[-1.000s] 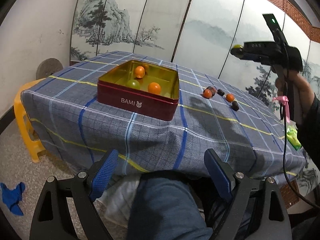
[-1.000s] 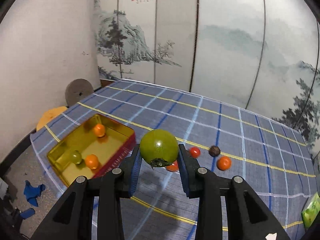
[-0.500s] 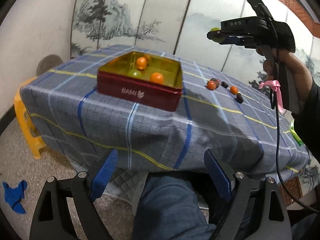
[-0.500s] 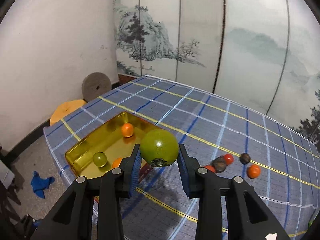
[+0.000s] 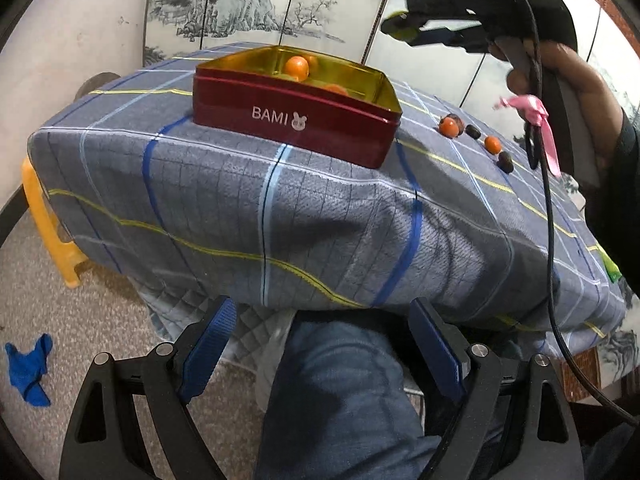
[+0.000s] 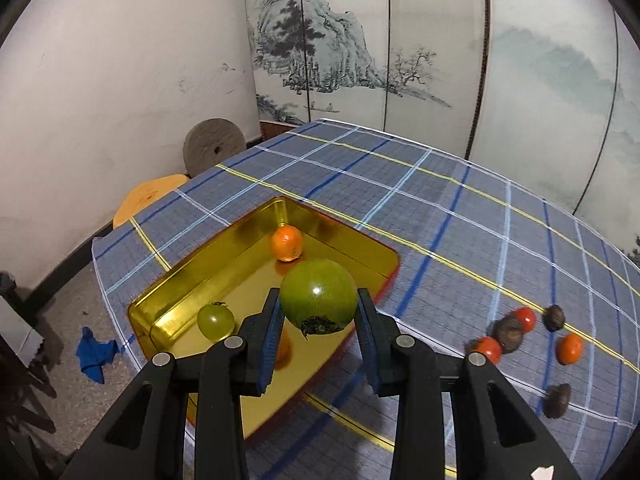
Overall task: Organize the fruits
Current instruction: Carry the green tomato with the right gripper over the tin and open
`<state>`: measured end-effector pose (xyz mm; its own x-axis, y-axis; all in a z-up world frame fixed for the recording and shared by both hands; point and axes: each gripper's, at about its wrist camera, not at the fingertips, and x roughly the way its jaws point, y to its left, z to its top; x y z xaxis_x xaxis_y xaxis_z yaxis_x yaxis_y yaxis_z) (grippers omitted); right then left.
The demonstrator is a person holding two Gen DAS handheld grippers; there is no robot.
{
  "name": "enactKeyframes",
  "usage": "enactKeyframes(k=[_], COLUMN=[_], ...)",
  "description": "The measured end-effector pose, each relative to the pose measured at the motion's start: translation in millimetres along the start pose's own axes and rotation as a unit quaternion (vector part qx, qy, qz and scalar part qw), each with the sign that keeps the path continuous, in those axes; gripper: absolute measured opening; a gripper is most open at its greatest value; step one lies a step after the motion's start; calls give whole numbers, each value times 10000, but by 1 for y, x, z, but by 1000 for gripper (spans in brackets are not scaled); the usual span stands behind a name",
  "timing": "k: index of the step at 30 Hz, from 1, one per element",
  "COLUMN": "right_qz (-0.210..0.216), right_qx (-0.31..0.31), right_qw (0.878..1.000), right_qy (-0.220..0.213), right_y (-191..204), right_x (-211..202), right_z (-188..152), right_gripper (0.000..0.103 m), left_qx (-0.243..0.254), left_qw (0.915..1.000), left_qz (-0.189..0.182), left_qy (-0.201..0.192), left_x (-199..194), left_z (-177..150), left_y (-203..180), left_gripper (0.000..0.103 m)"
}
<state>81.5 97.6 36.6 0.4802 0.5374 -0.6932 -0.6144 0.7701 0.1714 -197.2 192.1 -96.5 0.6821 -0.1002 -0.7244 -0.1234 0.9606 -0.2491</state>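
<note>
My right gripper [image 6: 318, 316] is shut on a large green tomato [image 6: 318, 296] and holds it in the air above the red tin with a gold inside [image 6: 240, 248]. In the tin lie an orange fruit [image 6: 286, 242], a small green tomato [image 6: 215, 321] and another orange fruit partly hidden behind my left finger. In the left wrist view the tin [image 5: 296, 116] stands on the checked tablecloth, and the right gripper [image 5: 404, 30] hovers above its right end. My left gripper [image 5: 320, 340] is open and empty, low in front of the table over a knee.
Loose fruits lie on the cloth right of the tin: red and orange ones [image 6: 524, 318] [image 6: 569, 349] and dark brown ones [image 6: 556, 400]. An orange stool [image 6: 148, 196] and a round stone [image 6: 214, 148] stand past the table's left edge. A blue rag [image 5: 28, 368] lies on the floor.
My right gripper has carried the green tomato left, from over the loose fruits to above the tin. My left gripper has dropped lower, seeing the tin more from the side.
</note>
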Motion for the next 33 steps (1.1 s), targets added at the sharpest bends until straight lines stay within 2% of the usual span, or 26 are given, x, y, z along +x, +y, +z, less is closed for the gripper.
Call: enactKeyframes(k=[6, 14, 17, 26, 33], right_qz=[118, 378, 349, 338, 393], right_qx=[-206, -409, -569, -244, -33], right_qw=[9996, 9968, 9950, 9840, 9770], right_qy=[124, 578, 737, 1732, 2094], right_y=[20, 47, 59, 51, 43], right_x=[16, 49, 61, 107, 128], right_z=[6, 8, 8, 14, 5], right_gripper=[33, 33, 33, 33, 35], left_qx=[-31, -194, -185, -227, -179], left_qw=[9999, 9996, 9995, 9993, 9993], left_qz=[-5, 42, 51, 91, 150], left_qy=[120, 213, 235, 281, 289], left_x=[7, 12, 13, 15, 14], left_z=[-1, -1, -1, -2, -2], left_y=[3, 16, 18, 23, 20], left_gripper=[88, 88, 88, 88, 88])
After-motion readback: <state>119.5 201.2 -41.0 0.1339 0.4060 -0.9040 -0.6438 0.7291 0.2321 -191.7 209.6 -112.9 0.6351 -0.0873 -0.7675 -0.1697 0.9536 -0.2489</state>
